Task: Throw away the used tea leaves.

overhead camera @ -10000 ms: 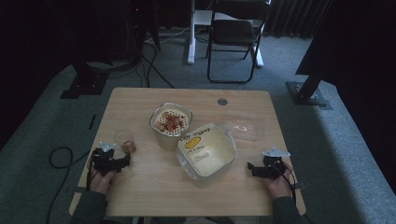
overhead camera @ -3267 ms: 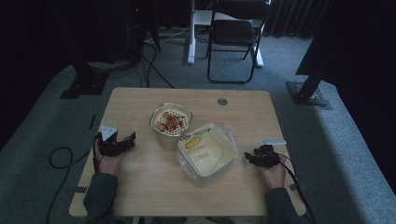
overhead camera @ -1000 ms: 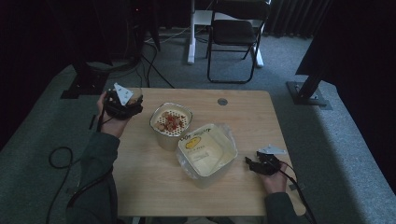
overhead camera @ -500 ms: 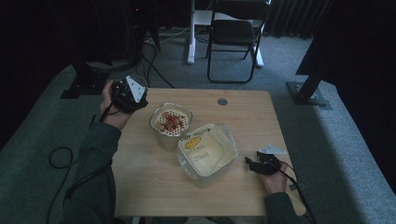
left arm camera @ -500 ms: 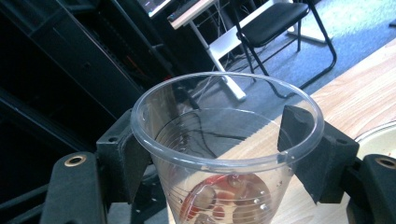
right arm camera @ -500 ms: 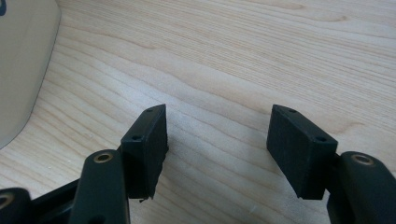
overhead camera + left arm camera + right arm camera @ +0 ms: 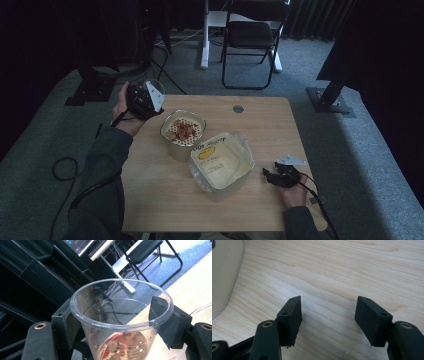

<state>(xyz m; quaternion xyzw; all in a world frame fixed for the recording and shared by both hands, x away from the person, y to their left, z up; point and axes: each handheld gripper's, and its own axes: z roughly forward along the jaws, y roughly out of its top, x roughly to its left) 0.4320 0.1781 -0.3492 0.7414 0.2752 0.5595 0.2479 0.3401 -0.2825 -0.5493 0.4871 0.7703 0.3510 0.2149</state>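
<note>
- The left tongs (image 7: 117, 322) are clamped on a clear plastic cup (image 7: 121, 312), one jaw on each side of its wall. They are held up over the far left corner of the worktop (image 7: 165, 200).
- The right tongs (image 7: 328, 320) rest on the worktop near its right edge, jaws wide apart with only bare wood between them.
- Mid-worktop stands a round container of food (image 7: 183, 131). Touching it on the near right is a cream square tub (image 7: 221, 160).
- The light wood worktop has a round grommet (image 7: 238, 108) near its far edge.
- Grey carpet (image 7: 35, 165) surrounds it; a black folding chair (image 7: 252, 35) stands beyond.
</note>
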